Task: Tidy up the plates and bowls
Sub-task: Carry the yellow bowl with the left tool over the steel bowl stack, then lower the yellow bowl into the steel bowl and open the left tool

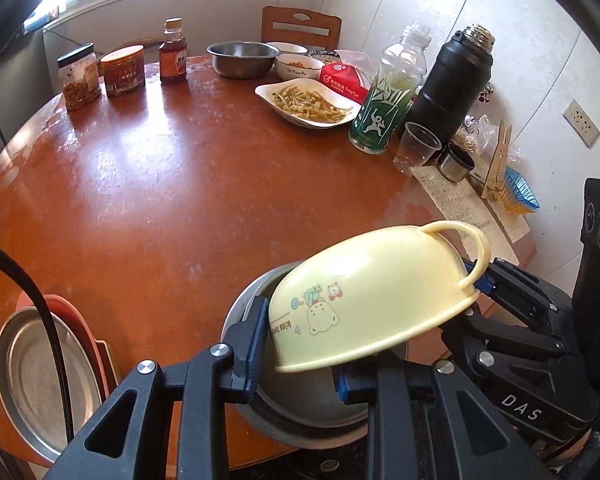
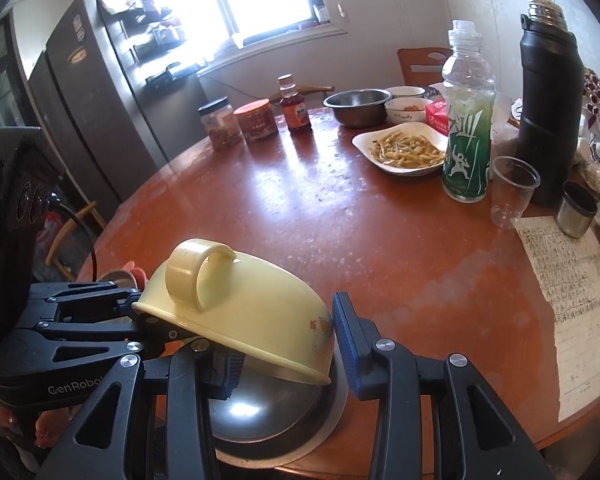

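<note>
One yellow bowl (image 1: 372, 292) is held mouth-down over the near edge of a round brown table (image 1: 180, 200), above one steel bowl (image 1: 300, 408). It is tilted. Its single loop handle (image 1: 472, 248) is raised, and the opposite rim is dipped toward the steel bowl. Its long axis, from handle to far rim, is slanted across the space between the two grippers. A cartoon print is shown upside down on its wall.

The left gripper (image 1: 300, 344) is closed on the bowl's wall, with one pad on the printed outside and the other under the rim. The right gripper (image 2: 284, 332) is clamped likewise, with one finger hidden beneath the rim.

One steel plate (image 1: 32, 372) is seen stacked on one salmon plate (image 1: 60, 304) at the table's left edge. Across the table are one further steel bowl (image 1: 242, 58), two white bowls (image 1: 298, 66), one white dish (image 1: 268, 90) of yellow strips and two jars (image 1: 79, 76). One sauce bottle (image 1: 173, 54), one plastic bottle (image 1: 388, 96), one black flask (image 1: 448, 88) and one clear cup (image 1: 416, 148) are also set there.
</note>
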Tool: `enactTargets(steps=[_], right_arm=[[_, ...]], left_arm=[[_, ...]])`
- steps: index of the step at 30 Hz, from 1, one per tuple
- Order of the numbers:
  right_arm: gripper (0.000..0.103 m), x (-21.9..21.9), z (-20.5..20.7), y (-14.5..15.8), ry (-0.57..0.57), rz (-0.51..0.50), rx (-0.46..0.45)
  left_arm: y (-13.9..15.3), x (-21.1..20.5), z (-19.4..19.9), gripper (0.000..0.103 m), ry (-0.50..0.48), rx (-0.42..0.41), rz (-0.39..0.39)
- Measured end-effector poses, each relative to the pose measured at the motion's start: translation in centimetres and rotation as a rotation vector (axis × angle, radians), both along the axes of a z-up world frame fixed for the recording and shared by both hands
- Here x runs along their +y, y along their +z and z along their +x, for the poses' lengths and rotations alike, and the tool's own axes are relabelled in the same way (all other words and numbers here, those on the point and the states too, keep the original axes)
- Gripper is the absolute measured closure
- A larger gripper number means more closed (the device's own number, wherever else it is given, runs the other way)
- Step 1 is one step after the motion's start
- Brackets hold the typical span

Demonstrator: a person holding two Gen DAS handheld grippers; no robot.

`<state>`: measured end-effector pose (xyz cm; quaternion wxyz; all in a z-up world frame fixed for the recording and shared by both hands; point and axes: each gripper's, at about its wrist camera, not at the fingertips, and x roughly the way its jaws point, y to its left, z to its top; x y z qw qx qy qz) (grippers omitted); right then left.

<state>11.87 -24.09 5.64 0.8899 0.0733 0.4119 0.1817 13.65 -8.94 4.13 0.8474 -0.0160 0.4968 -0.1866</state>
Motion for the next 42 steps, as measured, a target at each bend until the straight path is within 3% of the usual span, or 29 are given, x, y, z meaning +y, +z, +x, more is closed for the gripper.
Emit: enactTargets(steps=[9, 26, 30, 34, 36, 39, 42], right_arm=[[0.06, 1.1, 0.2, -1.7, 0.024, -0.028, 0.061], [0.058, 0.8, 0.4, -2.5, 0.039, -0.056, 0.081], [0.048, 0.6, 0.5, -2.5, 0.03, -0.052, 0.086], [0.046, 0.5, 0.6, -2.6, 0.029, -0.047, 0.091], [0.045, 0.6, 0.6, -2.6, 0.028, -0.047, 0.094], [0.04, 0.7, 0.6, -2.7, 0.027, -0.042, 0.1], [0.04, 0.7, 0.5, -2.5, 0.027, -0.044, 0.095]], left_arm=[[-2.0, 0.1, 0.0, 0.075, 0.008, 0.069, 0.026], [-2.4, -0.6, -1.1, 0.075, -0.028, 0.059, 0.089], [-2.3, -0.2, -1.4, 0.075, -0.028, 0.063, 0.078], [-2.0, 0.0, -1.6, 0.074, -0.027, 0.062, 0.073], [-1.7, 0.1, -1.8, 0.071, -0.027, 0.054, 0.071], [-1.4, 0.2, -1.9, 0.055, -0.016, 0.033, 0.086], [-1.2, 0.7, -2.0, 0.053, -0.011, 0.033, 0.061]])
